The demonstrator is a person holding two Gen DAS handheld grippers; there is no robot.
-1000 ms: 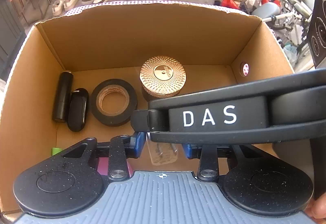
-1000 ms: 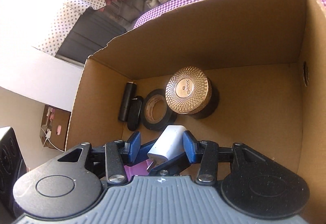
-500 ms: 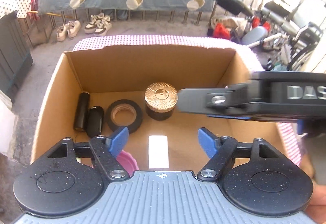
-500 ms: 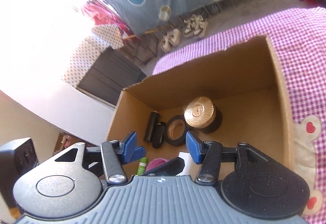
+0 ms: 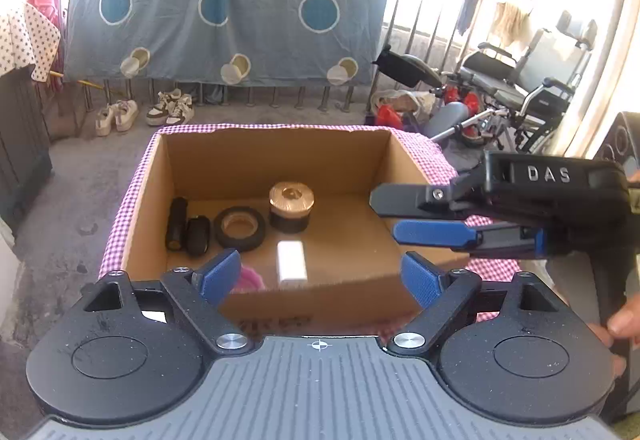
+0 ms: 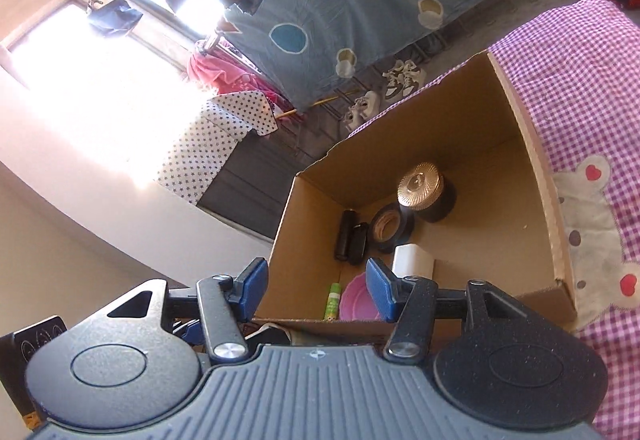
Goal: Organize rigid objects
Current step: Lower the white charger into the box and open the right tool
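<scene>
White charger block [image 5: 292, 266] is set down flat on the box floor, near the front wall, just in front of the tape roll [image 5: 240, 228] and the gold-lidded jar [image 5: 291, 206]. It is touched by neither tool.

Left tool [image 5: 320, 276]: jaws have just been opening, now spread wide, nothing between them. Right tool [image 6: 316, 288]: jaws parted, nothing gripped; the charger is seen beyond its right finger, not between the pads. In the left view the right tool [image 5: 432, 216] is seen from the side over the box's right wall.

Step in hand is judged to be withdrawal after placement. To be done well: both tools are best lifted clear of the box rim before any sideways travel, so the cardboard walls are not caught and the box is not dragged on the cloth. Jaws are best kept apart until clear.

Cardboard box [image 5: 148, 192], open top, contents:
- black cylinder [image 5: 177, 218] and a small black case [image 5: 198, 236], side by side at the left
- tape roll, lying flat, beside them
- jar, upright, touching or just beside the roll
- charger, in front
- pink lid or dish [image 6: 358, 300] and a green tube [image 6: 333, 300] against the near wall

Right half of the box floor is free for further items.

The box is carried on a pink checked cloth [image 6: 580, 88]; whether a tabletop or a bed lies under it cannot be told.
</scene>
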